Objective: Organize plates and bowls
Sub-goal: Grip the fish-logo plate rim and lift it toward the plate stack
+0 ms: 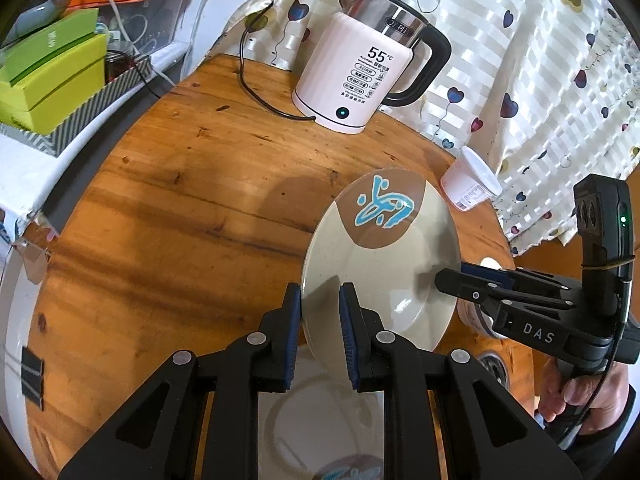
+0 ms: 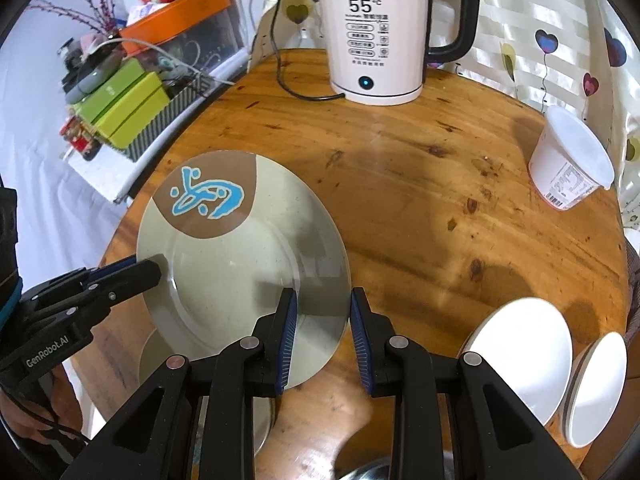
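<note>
A beige plate (image 1: 380,256) with a brown patch and a blue drawing hangs tilted above the round wooden table (image 1: 180,200). My left gripper (image 1: 320,296) is shut on its near left rim. The right gripper (image 1: 444,276) clamps the opposite rim. In the right wrist view the same plate (image 2: 240,264) sits between the right gripper (image 2: 324,300) and the left gripper (image 2: 156,268). A second plate (image 1: 320,412) of the same kind lies on the table under it, also visible in the right wrist view (image 2: 160,360). Two white bowls (image 2: 520,356) lean side by side at the right.
A white electric kettle (image 1: 360,76) with its black cord stands at the table's far edge. A white lidded cup (image 2: 568,164) lies on its side near the heart-patterned curtain (image 1: 540,60). Green boxes (image 1: 52,76) sit in a striped tray off the table's left.
</note>
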`<state>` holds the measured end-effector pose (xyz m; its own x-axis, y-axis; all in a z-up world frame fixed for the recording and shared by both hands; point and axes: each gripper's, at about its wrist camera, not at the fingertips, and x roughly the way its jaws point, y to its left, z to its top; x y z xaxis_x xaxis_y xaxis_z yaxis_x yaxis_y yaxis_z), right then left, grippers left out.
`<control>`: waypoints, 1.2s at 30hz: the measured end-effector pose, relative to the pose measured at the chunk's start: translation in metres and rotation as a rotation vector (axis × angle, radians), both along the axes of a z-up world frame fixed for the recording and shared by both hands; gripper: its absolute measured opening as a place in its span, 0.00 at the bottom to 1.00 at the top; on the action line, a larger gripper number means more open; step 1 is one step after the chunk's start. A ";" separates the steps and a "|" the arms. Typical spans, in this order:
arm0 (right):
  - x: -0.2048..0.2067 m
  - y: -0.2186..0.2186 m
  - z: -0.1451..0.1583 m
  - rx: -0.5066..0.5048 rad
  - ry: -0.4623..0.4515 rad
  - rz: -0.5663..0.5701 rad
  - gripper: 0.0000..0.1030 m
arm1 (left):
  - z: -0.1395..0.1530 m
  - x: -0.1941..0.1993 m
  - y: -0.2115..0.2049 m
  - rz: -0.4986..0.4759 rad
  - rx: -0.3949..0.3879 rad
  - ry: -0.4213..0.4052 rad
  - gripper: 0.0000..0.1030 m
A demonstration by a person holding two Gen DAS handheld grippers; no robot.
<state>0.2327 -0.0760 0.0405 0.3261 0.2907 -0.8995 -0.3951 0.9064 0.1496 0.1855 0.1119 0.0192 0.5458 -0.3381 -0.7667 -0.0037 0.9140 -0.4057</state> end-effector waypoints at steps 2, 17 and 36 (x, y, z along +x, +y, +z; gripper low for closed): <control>-0.010 0.002 0.001 0.003 -0.001 0.009 0.25 | 0.001 -0.010 0.001 0.005 0.004 -0.001 0.19; -0.064 0.010 -0.018 -0.001 0.044 0.065 0.25 | -0.018 -0.065 0.005 0.034 0.018 0.054 0.19; -0.078 0.020 -0.049 -0.024 0.105 0.101 0.26 | -0.042 -0.091 0.008 0.064 0.020 0.101 0.19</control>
